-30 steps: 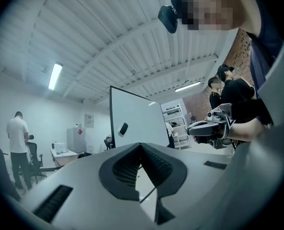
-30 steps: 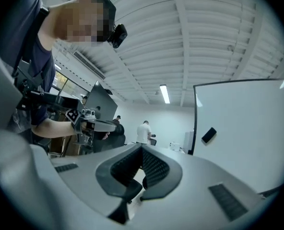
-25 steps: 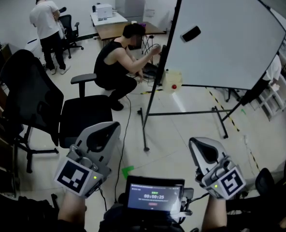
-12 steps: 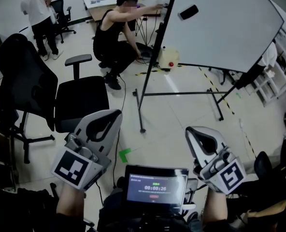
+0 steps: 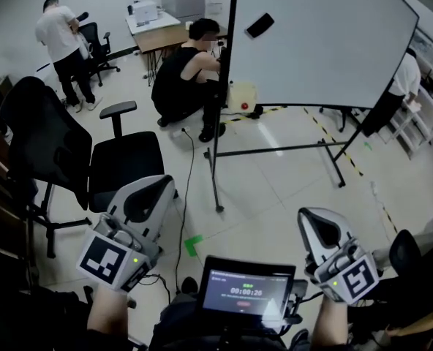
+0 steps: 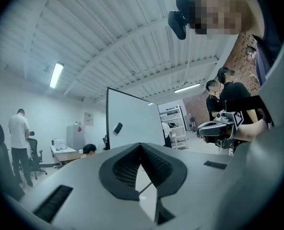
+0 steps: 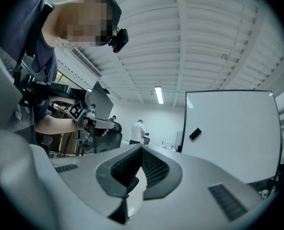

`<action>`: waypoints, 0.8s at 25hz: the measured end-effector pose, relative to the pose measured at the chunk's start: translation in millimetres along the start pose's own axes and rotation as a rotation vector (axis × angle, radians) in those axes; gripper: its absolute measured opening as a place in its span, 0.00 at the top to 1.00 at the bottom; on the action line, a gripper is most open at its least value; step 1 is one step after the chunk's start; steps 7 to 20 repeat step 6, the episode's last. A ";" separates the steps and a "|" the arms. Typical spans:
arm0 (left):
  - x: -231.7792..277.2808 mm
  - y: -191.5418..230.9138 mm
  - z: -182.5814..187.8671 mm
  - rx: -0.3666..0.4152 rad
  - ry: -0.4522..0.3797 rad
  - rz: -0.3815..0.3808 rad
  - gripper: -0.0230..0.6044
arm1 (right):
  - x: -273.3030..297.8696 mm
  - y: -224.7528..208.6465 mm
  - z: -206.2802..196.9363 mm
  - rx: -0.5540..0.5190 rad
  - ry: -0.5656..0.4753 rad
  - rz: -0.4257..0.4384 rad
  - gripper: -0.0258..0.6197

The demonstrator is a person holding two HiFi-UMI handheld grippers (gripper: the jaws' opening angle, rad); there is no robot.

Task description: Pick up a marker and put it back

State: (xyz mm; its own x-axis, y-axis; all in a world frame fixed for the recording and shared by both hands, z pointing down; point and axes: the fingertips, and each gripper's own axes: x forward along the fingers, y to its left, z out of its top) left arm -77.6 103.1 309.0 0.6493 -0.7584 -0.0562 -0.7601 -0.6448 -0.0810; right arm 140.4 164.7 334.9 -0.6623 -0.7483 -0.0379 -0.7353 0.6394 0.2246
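I see no marker in any view. A large whiteboard (image 5: 319, 42) on a black wheeled stand stands ahead, with a dark eraser (image 5: 259, 25) stuck near its upper left. My left gripper (image 5: 158, 189) is low in the head view, shut with nothing between its jaws; its tips meet in the left gripper view (image 6: 141, 145). My right gripper (image 5: 313, 216) is at the lower right, also shut and empty, and its jaws touch in the right gripper view (image 7: 142, 149). Both are held well short of the board, above the floor.
A tablet (image 5: 247, 292) sits between my hands. A black office chair (image 5: 121, 163) stands left, with a second one (image 5: 34, 137) beside it. A person (image 5: 187, 79) crouches by the board's left post; another (image 5: 59, 39) stands near a desk (image 5: 162, 35). Shelving (image 5: 428, 79) lines the right.
The head view has shifted, so the whiteboard and the crouching person sit further left. The crouching person has moved close to the board's post. Both grippers stay shut and sit slightly lower.
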 end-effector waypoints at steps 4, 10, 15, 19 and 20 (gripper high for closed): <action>7.6 -7.4 -3.3 0.047 0.043 0.022 0.96 | -15.4 -17.4 -5.6 0.016 0.002 -0.004 0.94; 13.2 -12.4 -4.2 0.068 0.060 0.030 0.96 | -18.1 -25.5 -4.8 0.007 -0.006 -0.001 0.94; 13.2 -12.4 -4.2 0.068 0.060 0.030 0.96 | -18.1 -25.5 -4.8 0.007 -0.006 -0.001 0.94; 13.2 -12.4 -4.2 0.068 0.060 0.030 0.96 | -18.1 -25.5 -4.8 0.007 -0.006 -0.001 0.94; 13.2 -12.4 -4.2 0.068 0.060 0.030 0.96 | -18.1 -25.5 -4.8 0.007 -0.006 -0.001 0.94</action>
